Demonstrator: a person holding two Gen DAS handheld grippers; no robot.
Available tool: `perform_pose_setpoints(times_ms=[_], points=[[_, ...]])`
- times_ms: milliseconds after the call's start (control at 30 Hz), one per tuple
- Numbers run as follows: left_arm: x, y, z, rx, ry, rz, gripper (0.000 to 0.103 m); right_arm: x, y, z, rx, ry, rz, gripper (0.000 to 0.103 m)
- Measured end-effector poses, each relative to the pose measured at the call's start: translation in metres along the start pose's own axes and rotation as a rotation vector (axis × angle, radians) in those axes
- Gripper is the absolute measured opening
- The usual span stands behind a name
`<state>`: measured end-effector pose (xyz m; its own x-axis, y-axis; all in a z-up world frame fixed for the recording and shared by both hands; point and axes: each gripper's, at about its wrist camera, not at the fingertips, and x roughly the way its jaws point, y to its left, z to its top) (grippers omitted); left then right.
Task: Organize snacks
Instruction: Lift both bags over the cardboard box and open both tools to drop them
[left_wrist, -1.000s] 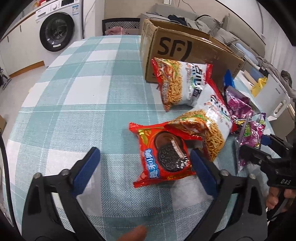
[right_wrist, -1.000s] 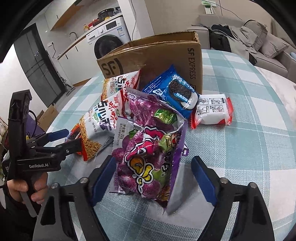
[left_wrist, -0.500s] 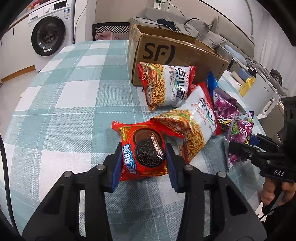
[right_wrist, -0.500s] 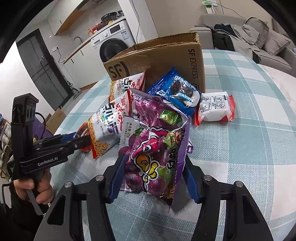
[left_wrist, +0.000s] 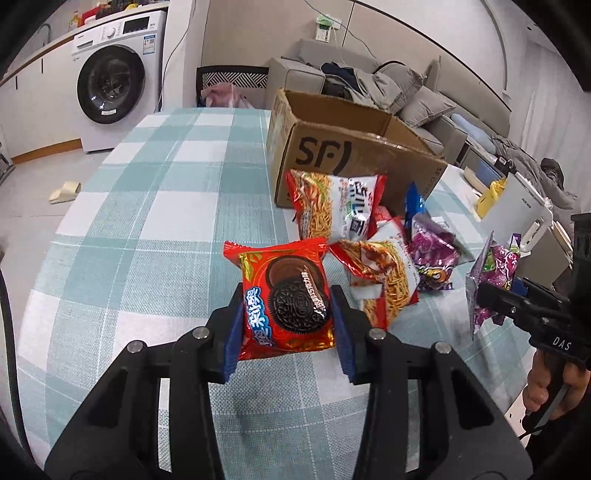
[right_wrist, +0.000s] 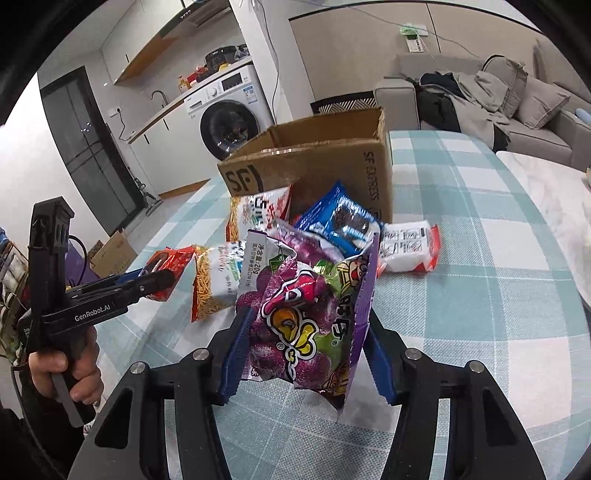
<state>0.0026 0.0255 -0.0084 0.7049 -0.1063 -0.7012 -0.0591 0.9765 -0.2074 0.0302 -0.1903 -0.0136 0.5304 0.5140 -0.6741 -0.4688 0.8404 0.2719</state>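
While both tools are clamped on packets, the red Oreo pack (left_wrist: 286, 295) in the left tool (left_wrist: 287, 317) and the purple candy bag (right_wrist: 306, 317) in the right tool (right_wrist: 304, 347), a slip is risked from slick, puffy film.

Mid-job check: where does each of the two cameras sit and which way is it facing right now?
Left wrist view: on the left gripper, looking forward and down at its red cookie pack; the right gripper and its hand show at the right edge.
Right wrist view: on the right gripper, looking forward and down at its purple candy bag; the left gripper and its hand show at the left.
Shared: the cardboard box, noodle bags, checked tablecloth, washing machine.
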Motion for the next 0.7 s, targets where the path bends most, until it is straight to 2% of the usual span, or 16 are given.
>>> perform_pose_setpoints(times_ms=[233,700], points=[[-0.019,-0.01,0.014,0.019,-0.053,-0.017,0.039,-0.017,0.001,0.015,-0.005,-0.047,-0.012,0.058],[-0.031,-0.026,0.054,0.047,-0.138,-0.058,0.039,-0.03,0.003,0.051,-0.017,-0.119,-0.024,0.058]])
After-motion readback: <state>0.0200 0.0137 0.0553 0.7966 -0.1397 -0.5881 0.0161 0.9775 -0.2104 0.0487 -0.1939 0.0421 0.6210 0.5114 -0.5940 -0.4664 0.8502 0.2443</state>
